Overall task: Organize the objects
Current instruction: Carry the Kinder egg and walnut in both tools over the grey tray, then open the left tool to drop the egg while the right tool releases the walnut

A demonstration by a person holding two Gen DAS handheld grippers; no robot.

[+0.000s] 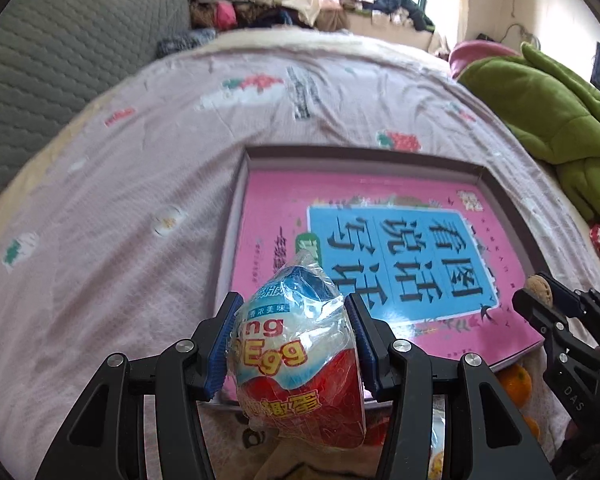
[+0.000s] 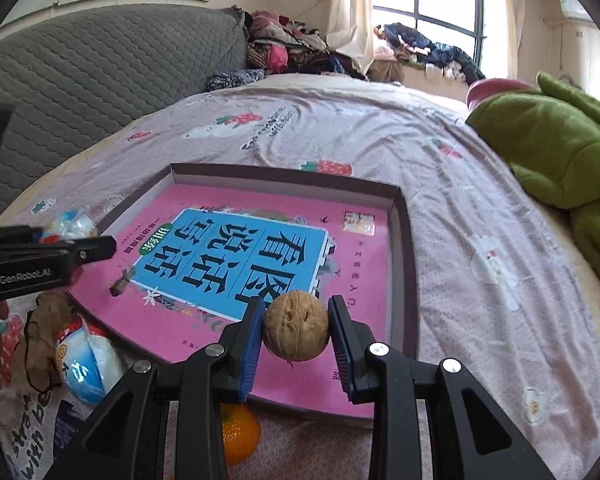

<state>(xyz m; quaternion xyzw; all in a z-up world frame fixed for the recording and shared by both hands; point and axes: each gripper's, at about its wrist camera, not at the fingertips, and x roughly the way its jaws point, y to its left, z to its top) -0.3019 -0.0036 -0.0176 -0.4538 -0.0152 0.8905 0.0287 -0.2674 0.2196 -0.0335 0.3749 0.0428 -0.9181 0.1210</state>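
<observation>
The toy egg stands clamped, narrow end up, in the left gripper; the right gripper fingers pinch a walnut.

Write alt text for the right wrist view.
The right gripper is shut on a walnut above a pink book lying in a shallow box on a bed. An orange lies below; the left gripper enters from the left.

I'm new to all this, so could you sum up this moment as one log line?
left gripper: shut on wrapped toy egg | right gripper: shut on walnut | both above pink book in shallow box on bed
</observation>
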